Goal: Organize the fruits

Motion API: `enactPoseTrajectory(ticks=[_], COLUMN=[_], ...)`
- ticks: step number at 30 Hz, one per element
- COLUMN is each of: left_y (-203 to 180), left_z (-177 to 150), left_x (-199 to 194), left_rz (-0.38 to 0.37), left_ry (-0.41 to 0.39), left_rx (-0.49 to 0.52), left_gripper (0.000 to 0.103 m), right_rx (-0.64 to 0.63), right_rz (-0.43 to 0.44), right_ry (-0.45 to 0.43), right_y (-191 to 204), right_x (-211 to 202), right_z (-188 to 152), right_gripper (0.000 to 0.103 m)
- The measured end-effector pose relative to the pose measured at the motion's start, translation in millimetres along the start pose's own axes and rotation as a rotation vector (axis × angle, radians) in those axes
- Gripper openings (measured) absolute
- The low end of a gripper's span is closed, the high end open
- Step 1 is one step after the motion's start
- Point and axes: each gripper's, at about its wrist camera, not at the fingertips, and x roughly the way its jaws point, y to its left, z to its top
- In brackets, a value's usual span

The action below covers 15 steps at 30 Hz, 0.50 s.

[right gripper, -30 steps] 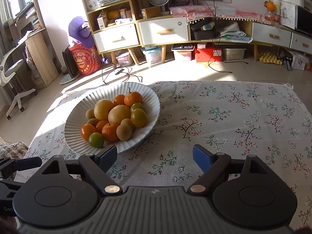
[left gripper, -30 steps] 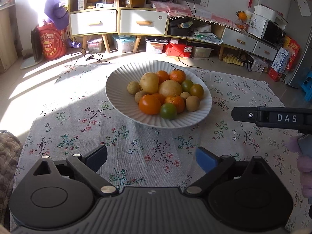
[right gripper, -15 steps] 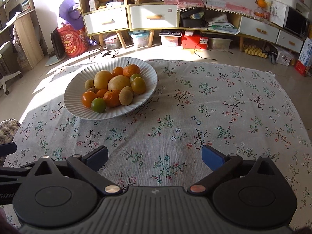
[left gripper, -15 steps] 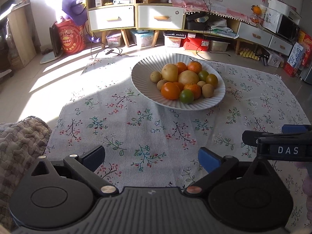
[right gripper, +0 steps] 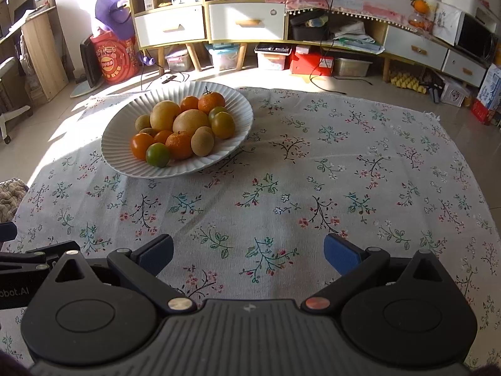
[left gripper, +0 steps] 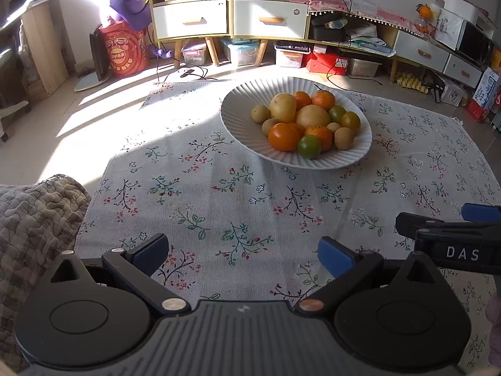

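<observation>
White ribbed bowl [right gripper: 238,116] sits on the floral cloth [right gripper: 313,188], heaped with fruit [right gripper: 184,131] — oranges, green citrus, pale round ones, small brown ones — all gathered in one dish, so the sorting looks done or nearly so. Both tools hang low at the near edge, well apart from the bowl. Left gripper [left gripper: 244,250] has its tongs spread wide, nothing between them; right gripper [right gripper: 249,249] likewise gapes empty. That reads as a resting stance — no fruit lies loose on the cloth to fetch.
</observation>
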Motion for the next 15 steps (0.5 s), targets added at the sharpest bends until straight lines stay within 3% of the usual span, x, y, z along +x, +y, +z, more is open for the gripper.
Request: enactPoseTrajectory(ticks=[15], left_y=[-7.7], left_z=[1.2], left_x=[-5.7], left_rz=[0.041], left_ry=[-0.028], left_rx=[0.042], left_gripper=[0.095], right_rx=[-0.009], right_rz=[-0.019], right_ry=[-0.01], right_y=[3.7], right_x=[-2.5], right_z=[1.4], right_gripper=[0.103])
